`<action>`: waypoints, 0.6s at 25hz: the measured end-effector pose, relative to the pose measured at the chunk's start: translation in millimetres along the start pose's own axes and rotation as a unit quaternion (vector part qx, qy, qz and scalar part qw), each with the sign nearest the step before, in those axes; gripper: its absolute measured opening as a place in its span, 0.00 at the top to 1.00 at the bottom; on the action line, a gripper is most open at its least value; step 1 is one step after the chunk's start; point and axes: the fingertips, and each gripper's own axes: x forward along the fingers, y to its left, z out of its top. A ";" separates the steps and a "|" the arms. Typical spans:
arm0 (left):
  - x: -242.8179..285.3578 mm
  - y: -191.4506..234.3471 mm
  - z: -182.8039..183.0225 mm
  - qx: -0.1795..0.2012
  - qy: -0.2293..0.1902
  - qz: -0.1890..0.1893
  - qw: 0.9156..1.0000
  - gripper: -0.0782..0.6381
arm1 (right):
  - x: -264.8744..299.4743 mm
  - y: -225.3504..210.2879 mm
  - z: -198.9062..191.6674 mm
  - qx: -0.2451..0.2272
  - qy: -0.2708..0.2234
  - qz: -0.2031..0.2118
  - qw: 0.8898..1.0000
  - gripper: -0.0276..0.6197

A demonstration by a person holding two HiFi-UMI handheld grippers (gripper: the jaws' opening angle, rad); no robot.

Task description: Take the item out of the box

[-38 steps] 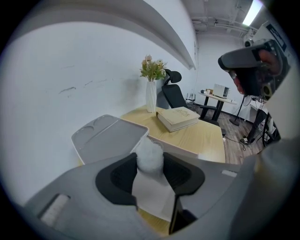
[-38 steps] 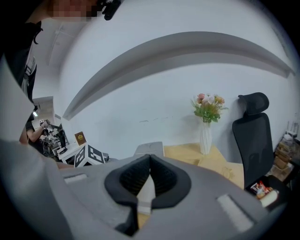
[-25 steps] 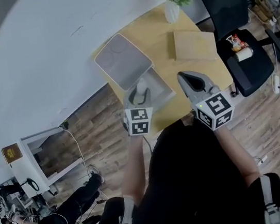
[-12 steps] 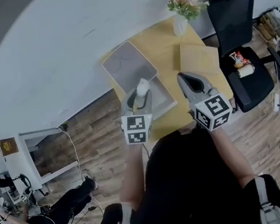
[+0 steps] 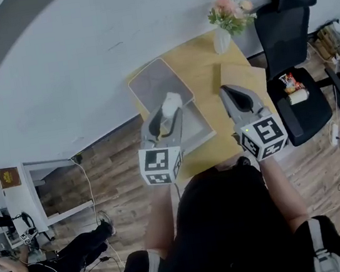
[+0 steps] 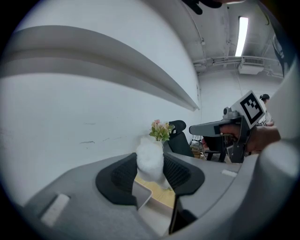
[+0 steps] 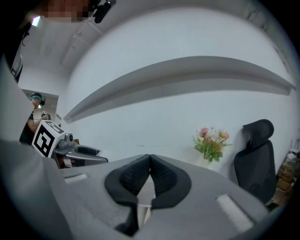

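A white fluffy item [image 6: 150,161] sits between the pads of my left gripper [image 6: 151,172], which is shut on it. In the head view that gripper [image 5: 167,106] holds the white item [image 5: 170,102] up above the open shallow box [image 5: 199,126] on the wooden table [image 5: 199,55]. The box's grey lid [image 5: 157,83] lies just beyond it, at the table's left edge. My right gripper [image 5: 227,91] hovers to the right of the box; its jaws [image 7: 150,169] are shut with nothing between them.
A vase of pink flowers [image 5: 227,19] stands at the table's far corner. A flat brown cardboard piece [image 5: 241,74] lies right of the box. A black office chair [image 5: 284,20] with snacks on its seat stands to the right. A person sits on the floor at lower left.
The left gripper has lifted up and toward the camera with the white item in it. The right gripper has hardly moved.
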 end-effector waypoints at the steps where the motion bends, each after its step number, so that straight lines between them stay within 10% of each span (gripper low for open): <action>1: -1.0 -0.2 6.4 -0.002 -0.008 -0.001 1.000 0.64 | -1.1 -0.8 5.4 -0.006 -0.005 -0.002 1.000 0.95; 15: -14.1 -7.7 66.1 -0.030 -0.095 -0.013 0.995 0.64 | -17.5 4.5 57.0 0.010 -0.056 0.028 0.998 0.95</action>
